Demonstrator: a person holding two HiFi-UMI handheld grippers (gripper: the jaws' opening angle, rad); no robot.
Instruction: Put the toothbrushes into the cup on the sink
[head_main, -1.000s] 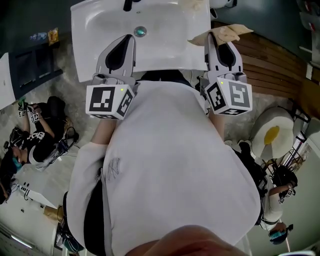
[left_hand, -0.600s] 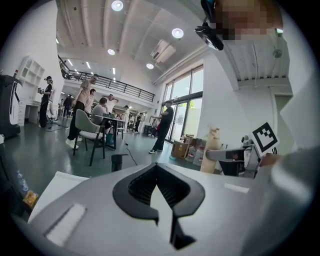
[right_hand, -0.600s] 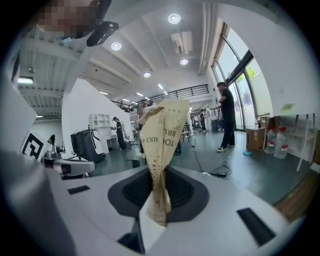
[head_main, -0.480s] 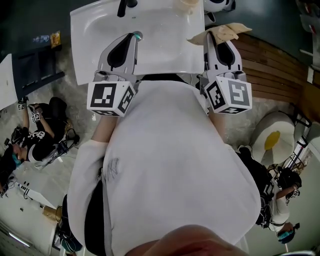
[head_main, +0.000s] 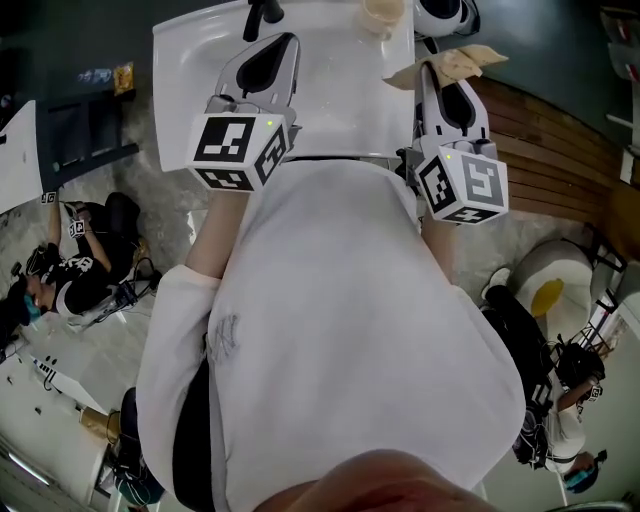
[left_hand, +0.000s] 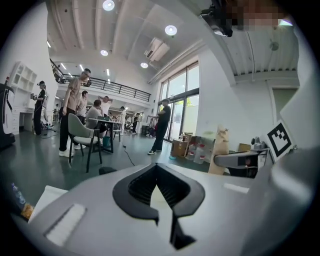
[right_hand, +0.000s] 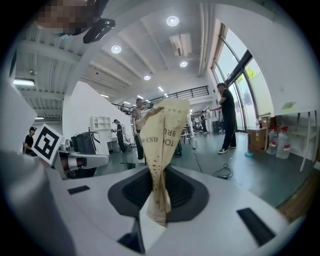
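Note:
The white sink (head_main: 330, 100) lies at the top of the head view, with a pale cup (head_main: 381, 14) on its far rim. My right gripper (head_main: 433, 68) hovers at the sink's right edge, shut on a crumpled tan paper toothbrush wrapper (head_main: 452, 64). In the right gripper view the wrapper (right_hand: 163, 140) stands up from between the closed jaws of the right gripper (right_hand: 159, 176), printed side showing. My left gripper (head_main: 283, 42) reaches over the basin; in its own view the left gripper (left_hand: 157, 175) has its jaws together with nothing in them. No toothbrush itself shows.
A dark faucet (head_main: 262, 10) stands at the sink's back edge, with a white rounded object (head_main: 445, 15) right of the cup. Wooden slats (head_main: 545, 130) lie to the right. People sit on the floor at left (head_main: 80, 270) and right (head_main: 560, 370).
My left gripper has moved forward over the basin, toward the faucet. The right gripper has stayed at the sink's right edge, still holding the wrapper.

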